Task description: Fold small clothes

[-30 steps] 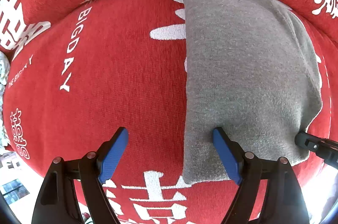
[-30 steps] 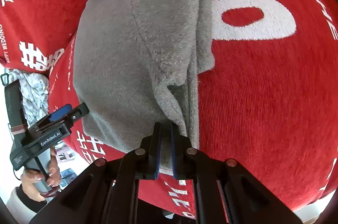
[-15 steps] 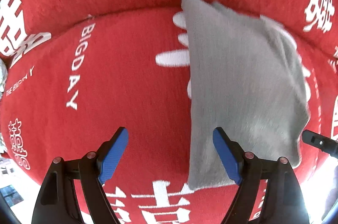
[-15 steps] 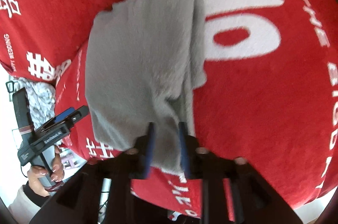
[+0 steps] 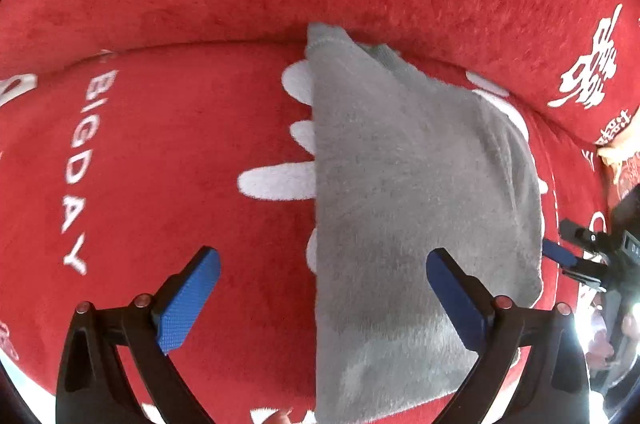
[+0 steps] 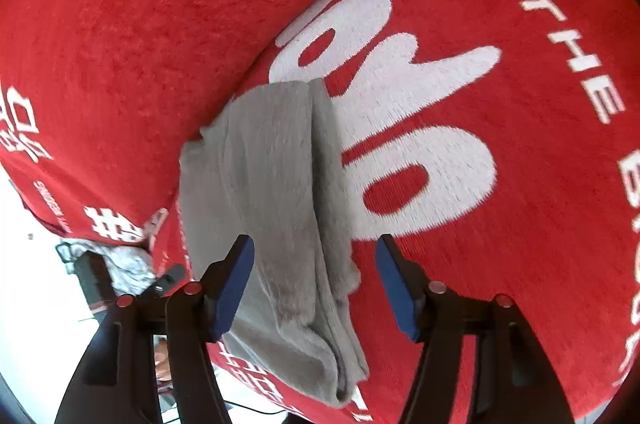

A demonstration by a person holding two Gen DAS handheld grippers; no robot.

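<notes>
On the red cover point(image 5: 160, 152), the folded grey garment point(image 5: 408, 192) lies flat.

The folded cloth point(image 5: 420, 208) lies on the blanket point(image 5: 168, 164), its far end touching the blanket's raised back part.

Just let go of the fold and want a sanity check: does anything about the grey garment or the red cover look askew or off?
Slightly. The grey garment lies folded on the red cover, but its layers don't line up along the right edge, leaving a small lip. Both grippers are opening, clear of the cloth. No damage shows.
</notes>
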